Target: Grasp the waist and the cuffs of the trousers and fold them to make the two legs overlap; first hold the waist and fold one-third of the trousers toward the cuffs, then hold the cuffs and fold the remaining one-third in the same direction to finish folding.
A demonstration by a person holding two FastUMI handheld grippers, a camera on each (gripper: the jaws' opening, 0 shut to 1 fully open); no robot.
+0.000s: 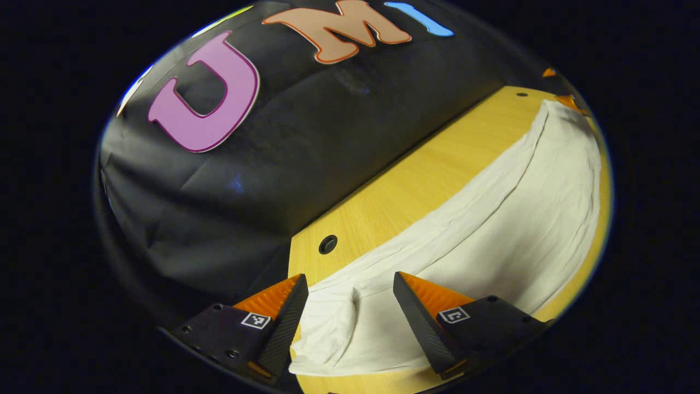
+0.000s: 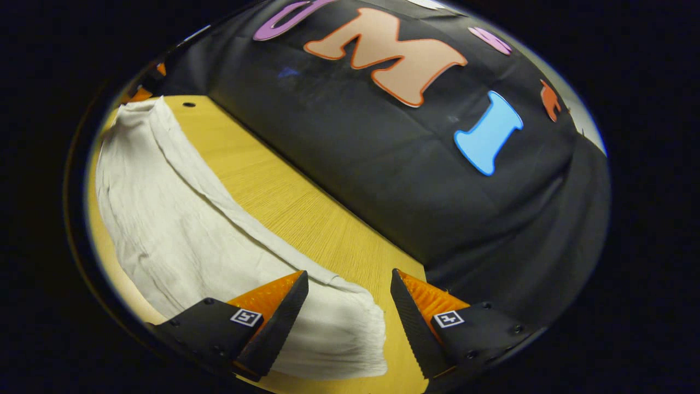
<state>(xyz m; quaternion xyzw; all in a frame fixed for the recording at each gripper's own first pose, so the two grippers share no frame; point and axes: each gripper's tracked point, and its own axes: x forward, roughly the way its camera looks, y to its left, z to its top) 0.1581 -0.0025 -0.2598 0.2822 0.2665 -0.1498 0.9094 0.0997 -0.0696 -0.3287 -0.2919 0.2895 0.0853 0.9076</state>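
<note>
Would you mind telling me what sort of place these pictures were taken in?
Most likely a recording booth: a wooden table stands against a black cloth wall, and pale trousers lie flat on it.

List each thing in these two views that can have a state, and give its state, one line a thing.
Trousers: lying flat along the table as a long strip, lightly creased, not yet folded in thirds.
Left gripper: open, fingers either side of one end of the trousers.
Right gripper: open, fingers either side of the other end.
Table: bare wood between the trousers and the wall.
</note>
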